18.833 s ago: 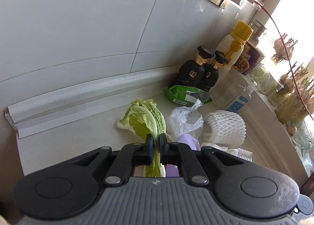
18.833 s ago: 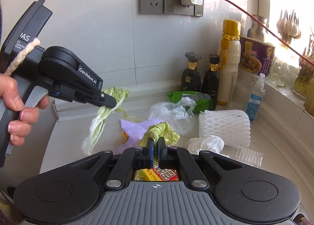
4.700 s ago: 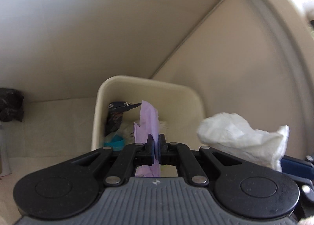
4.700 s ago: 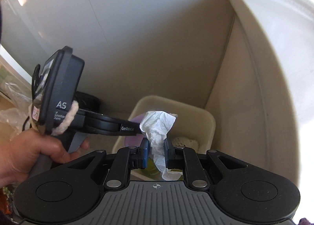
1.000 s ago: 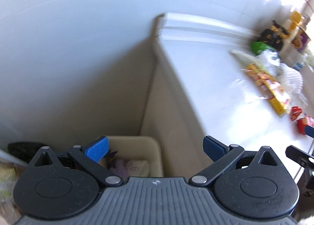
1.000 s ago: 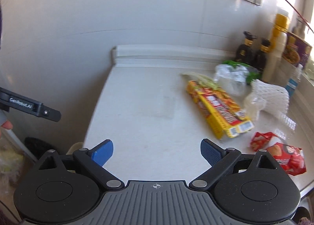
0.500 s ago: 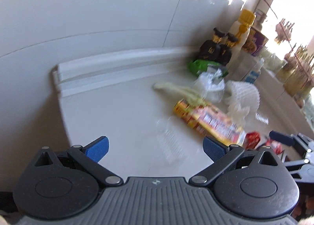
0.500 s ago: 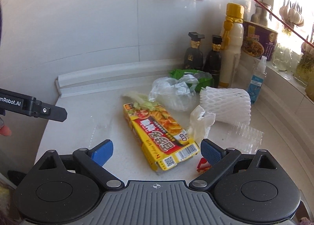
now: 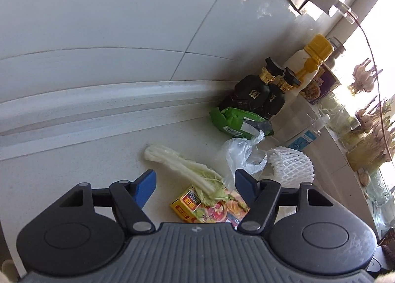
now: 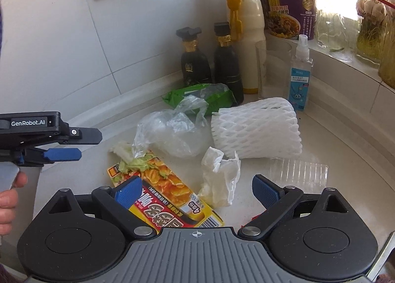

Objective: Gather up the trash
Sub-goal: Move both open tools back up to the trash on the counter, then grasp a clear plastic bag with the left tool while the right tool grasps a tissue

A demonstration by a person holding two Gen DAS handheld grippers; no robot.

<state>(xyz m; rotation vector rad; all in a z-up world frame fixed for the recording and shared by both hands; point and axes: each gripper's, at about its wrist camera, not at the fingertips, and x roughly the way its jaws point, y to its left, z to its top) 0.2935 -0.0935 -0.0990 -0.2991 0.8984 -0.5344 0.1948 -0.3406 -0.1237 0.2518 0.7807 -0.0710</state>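
Crowding counter (image 10: pixel 345 140): bottles (image 10: pixel 243 26), empty glass (image 10: pixel 267 68).

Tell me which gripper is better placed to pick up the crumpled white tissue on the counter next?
Right. The right gripper is open with the crumpled tissue almost between its fingers, while the left gripper faces the cabbage leaf instead.

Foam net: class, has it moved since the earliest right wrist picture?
No. The foam net still lies just in front of the spray bottle.
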